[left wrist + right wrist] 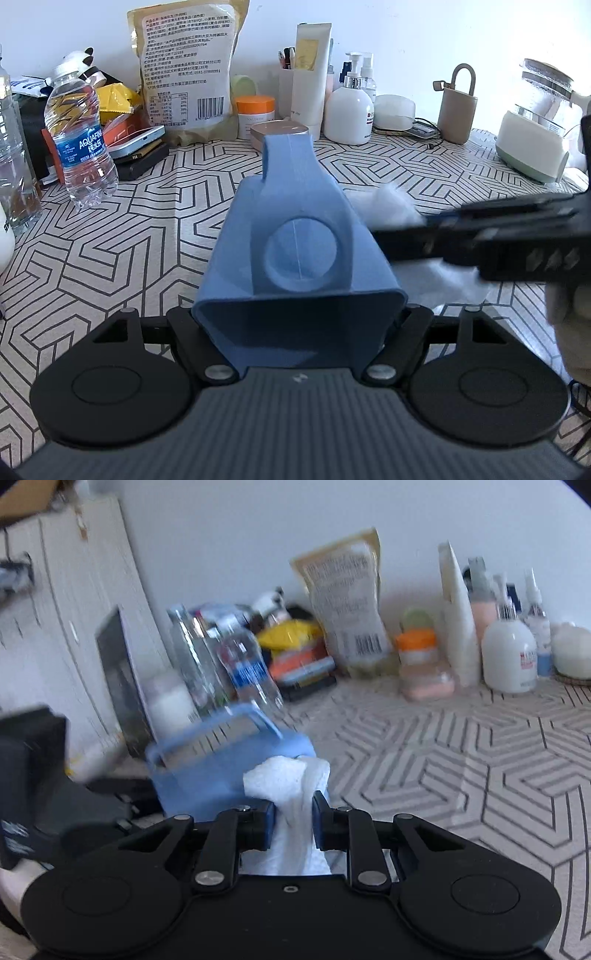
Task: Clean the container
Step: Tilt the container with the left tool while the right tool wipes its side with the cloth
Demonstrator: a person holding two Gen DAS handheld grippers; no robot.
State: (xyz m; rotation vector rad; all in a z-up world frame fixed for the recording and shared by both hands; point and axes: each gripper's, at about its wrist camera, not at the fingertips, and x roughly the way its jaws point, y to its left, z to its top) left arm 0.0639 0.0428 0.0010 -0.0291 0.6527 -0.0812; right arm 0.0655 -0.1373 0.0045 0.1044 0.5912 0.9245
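— Holding the blue container (pixel 295 236) sideways over the tabletop (pixel 155 206), the left gripper (pixel 299 332) has its jaws clamped on the walls near the open mouth, which faces the camera. The handle points away toward the back row.

— And the other side?

— The right gripper (pixel 293 812) has its jaws drawn in narrow on a white wipe (pixel 291 794), bunched and pressed against the container's outer wall. In the left view that gripper comes in blurred from the right edge, with the wipe showing white above and below it.

— Any room around it?

— Bare patterned cloth lies to the left and right of the container. Things crowd the back edge by the wall: a water bottle (pixel 83 140), a tall food pouch (pixel 186 66), an orange-lidded jar (pixel 255 114), a white tube (pixel 310 74) and a pump bottle (pixel 349 110).

— What does only one view give?

— The left view alone shows a kettle (pixel 543 122) at far right and the container's inside, which looks bare. The right view alone shows a white cabinet (pixel 74 590) on the left beyond the bottles.
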